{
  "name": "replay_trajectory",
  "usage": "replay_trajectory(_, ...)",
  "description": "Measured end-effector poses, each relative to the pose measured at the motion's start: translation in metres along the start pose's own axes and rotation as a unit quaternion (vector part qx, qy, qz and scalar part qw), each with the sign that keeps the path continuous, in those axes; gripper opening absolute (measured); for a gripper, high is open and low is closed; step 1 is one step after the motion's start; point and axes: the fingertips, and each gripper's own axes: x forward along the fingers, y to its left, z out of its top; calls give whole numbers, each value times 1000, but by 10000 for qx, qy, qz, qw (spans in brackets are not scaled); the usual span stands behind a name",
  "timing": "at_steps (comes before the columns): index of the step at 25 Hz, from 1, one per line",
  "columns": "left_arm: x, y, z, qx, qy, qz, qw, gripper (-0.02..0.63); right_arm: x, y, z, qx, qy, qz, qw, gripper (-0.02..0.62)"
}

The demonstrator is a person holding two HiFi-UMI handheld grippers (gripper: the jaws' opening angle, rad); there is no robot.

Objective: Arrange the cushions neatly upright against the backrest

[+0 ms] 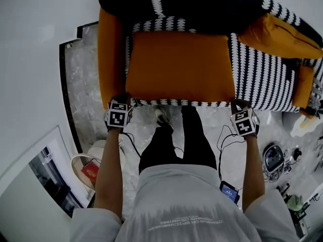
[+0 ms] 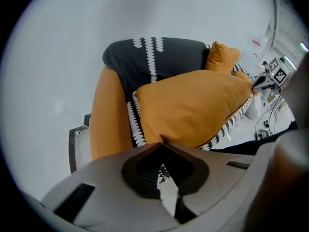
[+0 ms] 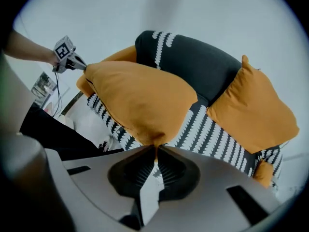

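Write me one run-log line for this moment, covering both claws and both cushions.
left claw: shut on orange cushion corner | right claw: shut on its opposite corner | second cushion: leaning against backrest

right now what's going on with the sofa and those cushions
A person holds a gripper in each hand. The left gripper and right gripper are each shut on a near corner of the big orange cushion, held above the sofa seat, not yet against the backrest. A second orange cushion leans tilted at the sofa's right end.
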Motion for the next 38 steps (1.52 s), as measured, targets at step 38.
replay_trajectory(38, 3, 126, 342, -490, -1817, 631, 9801, 18, -13, -224, 283, -180, -1195, -1195, 9854, 25)
